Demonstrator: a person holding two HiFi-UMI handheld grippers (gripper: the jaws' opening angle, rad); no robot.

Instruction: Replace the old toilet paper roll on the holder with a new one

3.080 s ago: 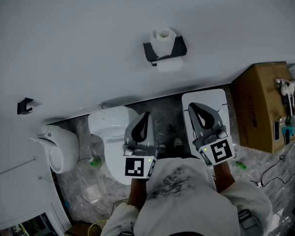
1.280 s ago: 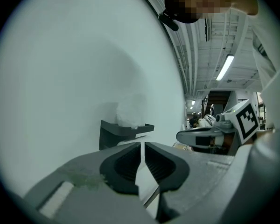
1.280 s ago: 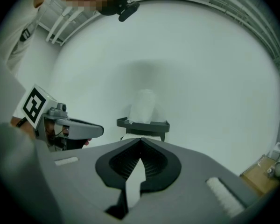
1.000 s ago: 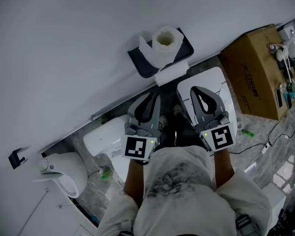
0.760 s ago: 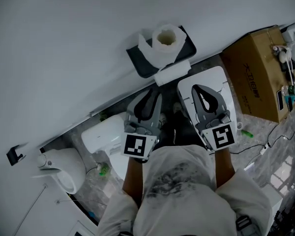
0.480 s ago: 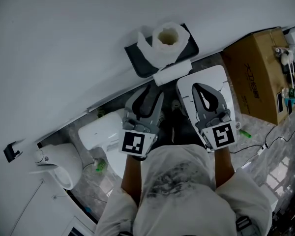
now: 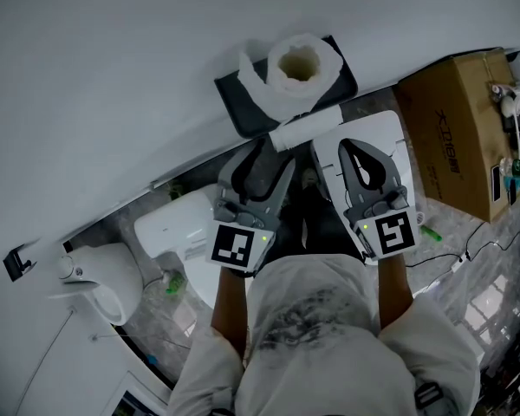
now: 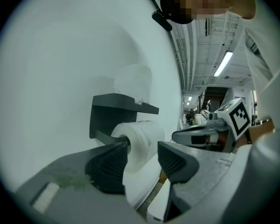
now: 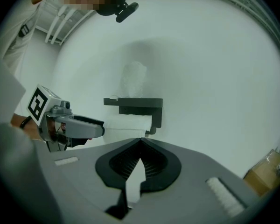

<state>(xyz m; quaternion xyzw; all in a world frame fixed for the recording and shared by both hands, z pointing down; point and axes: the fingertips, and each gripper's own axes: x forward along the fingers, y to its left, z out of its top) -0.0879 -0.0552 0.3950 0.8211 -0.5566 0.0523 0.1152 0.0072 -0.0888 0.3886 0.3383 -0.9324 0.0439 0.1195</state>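
altogether two rolls [image 7: 296,61] [image 7: 308,128], one holder [image 7: 236,107]

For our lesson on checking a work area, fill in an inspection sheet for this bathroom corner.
Surface: white wall carrying a dark holder and a small hook.
Job's things: hung roll on the holder's bar; second roll standing on its shelf.
Clutter: cardboard box; green item on the floor.
Grippers: left gripper opening, hung roll in line between its fingers, not pressed; right gripper shut, empty.
Cables: one cable on the floor by the box.
Surroundings: toilets below the holder.
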